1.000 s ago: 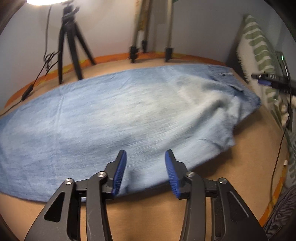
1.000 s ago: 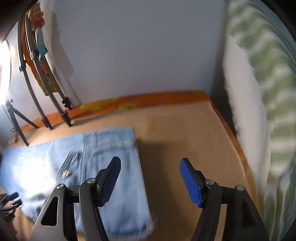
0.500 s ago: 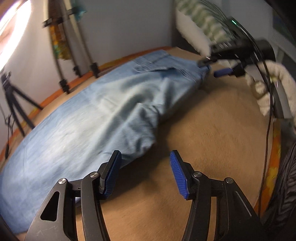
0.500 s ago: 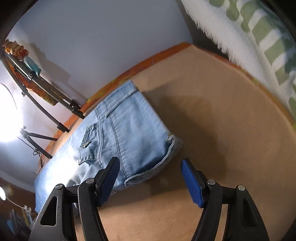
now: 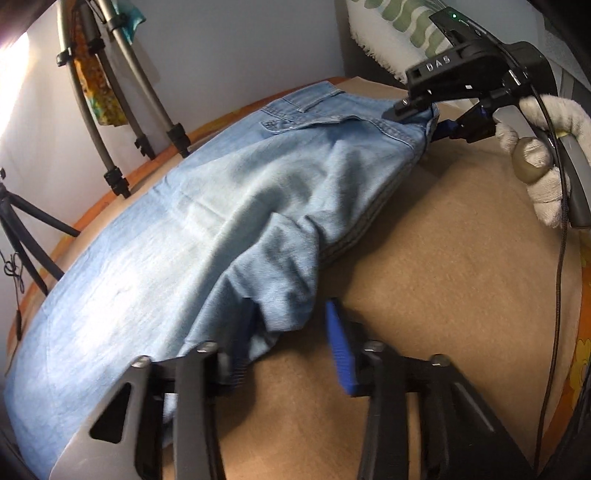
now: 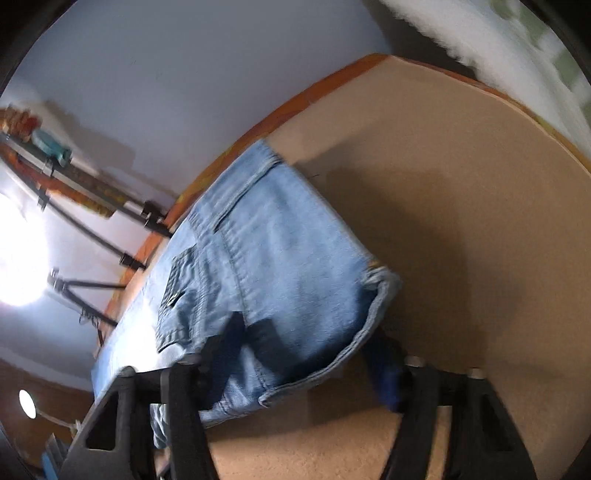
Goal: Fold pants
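Left wrist view: light blue denim pants lie stretched over a tan bench, legs running to the far left, waistband at the far right. The left gripper sits at the near edge of the pants, where a bunched fold of fabric lies between its fingers. The jaws have just been closing; a gap shows between the right blue pad and the cloth, so they are not clamped. At the far right the right gripper meets the waistband corner, carried by a hand in a white knit glove. Tripod legs stand along the far wall. A green-and-white cloth hangs at the upper right.

Right wrist view, motion-blurred: the right gripper straddles the near waistband corner of the pants, one finger over the denim, the other beside the hem on the bench. Its jaws have just been closing too; whether they press the fabric cannot be told. A back pocket shows left of centre. A bright lamp glares at the far left.
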A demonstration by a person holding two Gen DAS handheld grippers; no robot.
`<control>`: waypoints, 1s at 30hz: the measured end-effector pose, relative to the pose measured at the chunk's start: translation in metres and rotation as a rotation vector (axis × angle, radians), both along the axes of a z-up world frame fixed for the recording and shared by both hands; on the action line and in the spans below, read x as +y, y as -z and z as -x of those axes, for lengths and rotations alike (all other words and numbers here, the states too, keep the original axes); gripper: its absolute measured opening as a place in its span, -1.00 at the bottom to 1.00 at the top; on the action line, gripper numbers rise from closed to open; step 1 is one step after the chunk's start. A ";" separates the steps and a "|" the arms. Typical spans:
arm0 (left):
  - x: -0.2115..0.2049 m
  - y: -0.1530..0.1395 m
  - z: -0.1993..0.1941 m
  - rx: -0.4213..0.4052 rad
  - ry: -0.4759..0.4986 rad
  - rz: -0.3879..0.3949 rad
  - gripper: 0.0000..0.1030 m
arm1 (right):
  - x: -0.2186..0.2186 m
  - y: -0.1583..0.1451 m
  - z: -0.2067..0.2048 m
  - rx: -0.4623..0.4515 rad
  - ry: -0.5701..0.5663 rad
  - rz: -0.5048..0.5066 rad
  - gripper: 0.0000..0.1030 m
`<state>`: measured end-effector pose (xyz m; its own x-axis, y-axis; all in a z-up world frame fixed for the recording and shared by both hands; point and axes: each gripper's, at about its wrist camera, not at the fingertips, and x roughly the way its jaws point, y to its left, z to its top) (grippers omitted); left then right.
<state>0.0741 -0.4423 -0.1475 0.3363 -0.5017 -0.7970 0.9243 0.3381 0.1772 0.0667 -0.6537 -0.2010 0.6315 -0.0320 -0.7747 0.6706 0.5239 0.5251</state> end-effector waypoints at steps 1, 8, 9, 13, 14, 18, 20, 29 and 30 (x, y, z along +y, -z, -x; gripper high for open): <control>0.001 -0.001 -0.002 -0.003 -0.001 0.001 -0.68 | 0.001 -0.001 -0.002 -0.004 -0.007 0.013 -0.23; 0.020 -0.023 -0.008 0.116 0.030 0.092 -0.85 | 0.013 -0.042 -0.009 -0.062 -0.080 0.190 -0.72; 0.023 -0.028 -0.003 0.124 0.046 0.107 -0.85 | 0.017 -0.052 -0.010 -0.064 -0.098 0.246 -0.75; 0.025 -0.020 0.007 0.197 0.100 0.101 -0.86 | 0.027 -0.066 -0.018 -0.011 -0.105 0.402 -0.79; 0.024 -0.013 0.008 0.218 0.100 0.084 -0.86 | 0.025 -0.060 -0.019 0.015 -0.095 0.405 -0.79; 0.026 -0.001 0.015 0.213 0.111 0.029 -0.85 | 0.025 -0.035 -0.029 0.134 -0.099 0.459 -0.80; 0.035 -0.011 0.012 0.210 0.104 0.056 -0.85 | 0.026 -0.035 -0.029 0.143 -0.104 0.478 -0.80; 0.093 -0.060 -0.042 0.158 -0.073 0.175 -0.46 | 0.016 -0.060 -0.001 0.147 -0.011 0.528 -0.20; 0.101 -0.063 -0.049 0.152 -0.103 0.186 -0.43 | 0.021 -0.066 0.001 0.132 -0.022 0.531 -0.17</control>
